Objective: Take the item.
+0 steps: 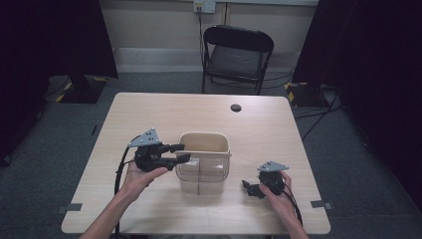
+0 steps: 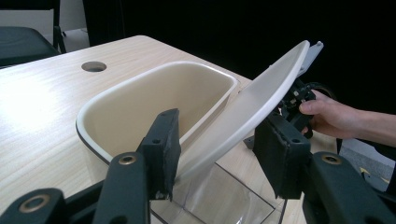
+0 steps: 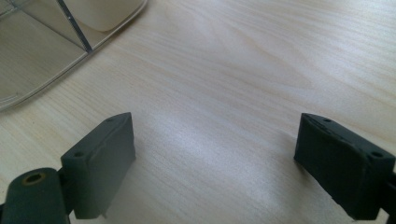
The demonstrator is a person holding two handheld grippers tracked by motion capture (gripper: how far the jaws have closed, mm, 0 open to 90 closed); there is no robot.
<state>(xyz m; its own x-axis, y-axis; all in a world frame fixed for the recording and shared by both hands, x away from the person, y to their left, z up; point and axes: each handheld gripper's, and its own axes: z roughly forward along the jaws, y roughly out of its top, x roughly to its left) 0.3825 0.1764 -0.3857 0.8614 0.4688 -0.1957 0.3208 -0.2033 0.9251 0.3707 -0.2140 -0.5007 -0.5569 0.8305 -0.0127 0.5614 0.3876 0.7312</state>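
A cream tub (image 1: 204, 142) sits in a clear plastic box (image 1: 201, 174) at the middle of the table. In the left gripper view the tub (image 2: 140, 98) lies open, and a cream lid (image 2: 261, 98) slants up from its near corner. The lid's lower end sits between the jaws of my left gripper (image 2: 219, 154), which is shut on it. In the high view that left gripper (image 1: 180, 153) reaches in level at the box's left rim. My right gripper (image 1: 247, 188) rests low on the table right of the box. Its jaws stand open over bare wood (image 3: 215, 163).
The wooden table (image 1: 149, 114) has a round dark hole (image 1: 236, 107) near its far edge. A black folding chair (image 1: 238, 55) stands behind the table, between dark curtains. The clear box's corner (image 3: 32, 51) lies to the upper left of the right jaws.
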